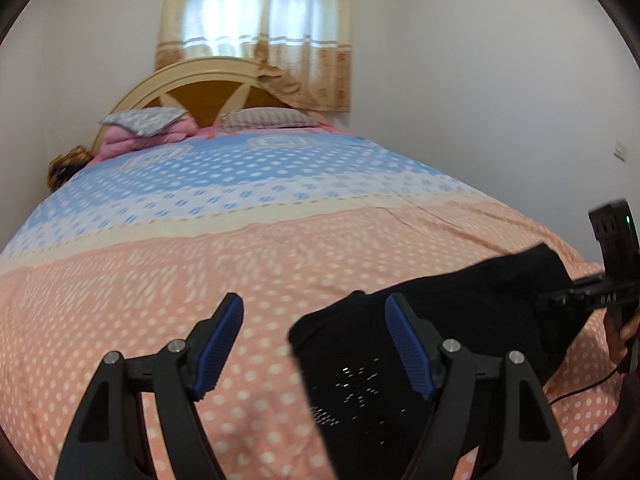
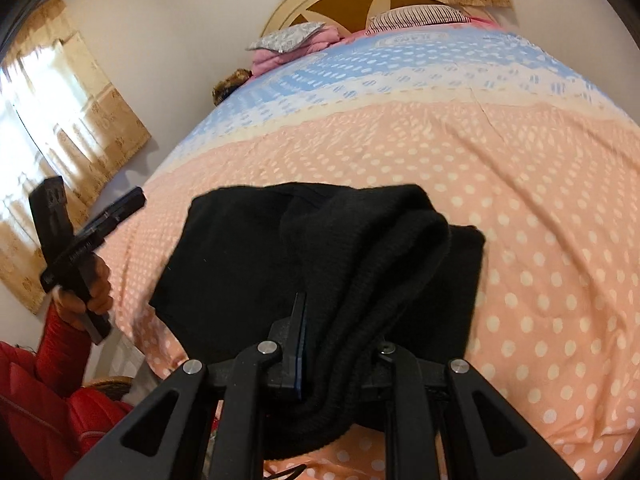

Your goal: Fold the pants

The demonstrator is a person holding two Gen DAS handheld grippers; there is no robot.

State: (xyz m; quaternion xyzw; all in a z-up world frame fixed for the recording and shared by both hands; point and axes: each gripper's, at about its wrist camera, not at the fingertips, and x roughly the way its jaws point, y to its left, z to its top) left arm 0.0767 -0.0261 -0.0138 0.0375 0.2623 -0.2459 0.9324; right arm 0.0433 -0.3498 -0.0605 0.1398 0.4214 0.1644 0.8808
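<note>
- Right gripper [image 2: 340, 344], frame bottom: I have its fingers pinching black pants [image 2: 320, 248], one pair.
- Left gripper [image 1: 314, 344] fingers spread, gripping nothing.
- Two pillows [image 1: 146, 120], upper left.

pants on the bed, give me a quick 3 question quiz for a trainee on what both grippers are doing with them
1. True or false: the left gripper is clamped on the black pants.
2. Which gripper has a bunch of the pants between its jaws? A) left B) right C) both
3. Fill in: the pants lie on the ______ part of the dotted bedspread, not the blue part.

Key
1. False. Its jaws stand apart over the bedspread with nothing between them.
2. B. The right gripper is shut on a thick fold of the pants.
3. Pink. The blue part lies farther off, toward the pillows.
</note>
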